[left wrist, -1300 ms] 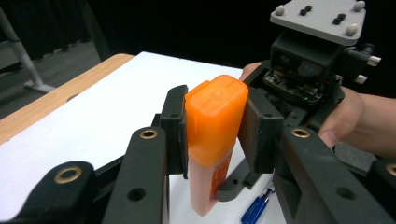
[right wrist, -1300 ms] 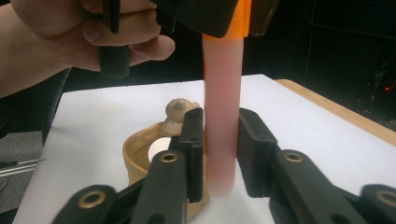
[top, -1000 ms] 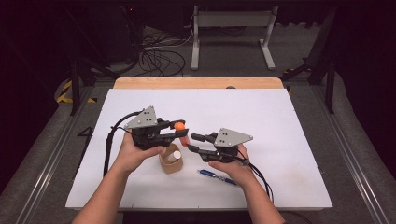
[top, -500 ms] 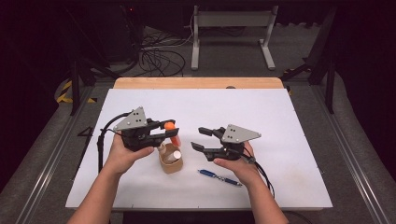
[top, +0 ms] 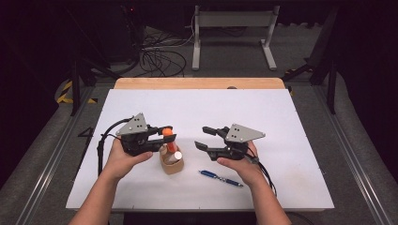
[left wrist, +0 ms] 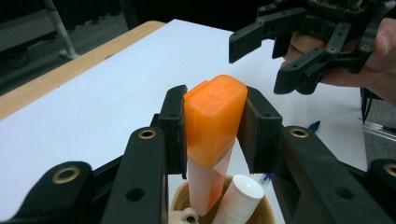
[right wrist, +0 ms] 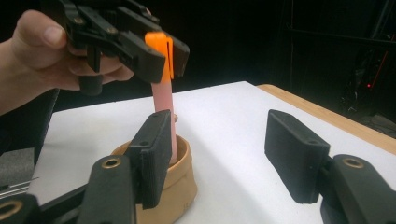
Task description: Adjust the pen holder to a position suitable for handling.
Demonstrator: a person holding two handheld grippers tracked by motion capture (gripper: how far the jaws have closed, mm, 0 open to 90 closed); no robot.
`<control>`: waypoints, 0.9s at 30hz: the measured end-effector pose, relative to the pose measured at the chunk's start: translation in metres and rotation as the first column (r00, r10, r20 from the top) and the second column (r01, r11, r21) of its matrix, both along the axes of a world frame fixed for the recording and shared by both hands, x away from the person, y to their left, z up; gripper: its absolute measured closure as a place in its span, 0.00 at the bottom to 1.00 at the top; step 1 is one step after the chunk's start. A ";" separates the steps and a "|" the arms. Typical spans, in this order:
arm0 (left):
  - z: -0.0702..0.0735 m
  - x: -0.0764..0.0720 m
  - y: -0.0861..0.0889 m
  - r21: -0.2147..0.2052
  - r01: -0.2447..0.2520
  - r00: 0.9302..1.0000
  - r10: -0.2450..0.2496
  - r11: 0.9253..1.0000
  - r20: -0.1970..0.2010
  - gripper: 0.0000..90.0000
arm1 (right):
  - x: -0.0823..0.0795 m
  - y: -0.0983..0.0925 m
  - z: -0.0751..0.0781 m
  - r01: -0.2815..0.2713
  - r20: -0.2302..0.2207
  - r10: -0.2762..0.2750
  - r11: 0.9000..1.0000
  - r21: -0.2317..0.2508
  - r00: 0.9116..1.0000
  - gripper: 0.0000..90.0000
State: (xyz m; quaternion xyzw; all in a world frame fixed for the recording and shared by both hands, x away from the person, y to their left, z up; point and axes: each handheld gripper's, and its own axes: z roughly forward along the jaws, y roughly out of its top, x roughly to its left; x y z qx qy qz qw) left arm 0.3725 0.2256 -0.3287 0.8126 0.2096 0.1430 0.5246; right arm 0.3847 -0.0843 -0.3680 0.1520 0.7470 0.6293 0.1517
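Note:
A pale tube with an orange cap (left wrist: 212, 116) stands with its lower end in a tan round cup (top: 172, 166). My left gripper (top: 168, 134) is shut on the orange cap from both sides, just above the cup. A second tube with a white cap (left wrist: 240, 193) leans inside the cup. My right gripper (top: 202, 137) hovers a little to the right of the cup, pointing at it. Its jaws have just been opening and nothing is between them. In the right gripper view the cup (right wrist: 180, 177) and the orange-capped tube (right wrist: 161, 60) lie ahead of the left jaw.
A blue pen (top: 220, 178) lies on the white table top (top: 263, 108) in front of my right hand. A wooden strip (top: 197, 83) runs along the far edge. Beyond it are cables and a metal stand on a dark floor.
The right gripper has drawn back to the right of the cup and its jaws stand wider. The left gripper has shifted slightly left and down with the orange-capped tube.

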 end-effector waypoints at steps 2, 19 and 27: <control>-0.003 0.000 0.000 -0.004 -0.003 1.000 0.003 1.000 -0.010 0.73 | 0.000 0.000 0.000 0.003 0.001 -0.003 1.000 -0.005 1.000 0.47; -0.027 -0.001 -0.005 0.006 -0.005 1.000 0.005 1.000 -0.023 0.73 | 0.001 -0.004 0.001 0.019 -0.003 -0.019 0.999 -0.039 1.000 0.45; -0.033 -0.002 -0.005 0.015 -0.011 1.000 0.012 1.000 -0.024 0.73 | 0.002 -0.005 0.000 0.022 -0.010 -0.022 0.998 -0.054 1.000 0.45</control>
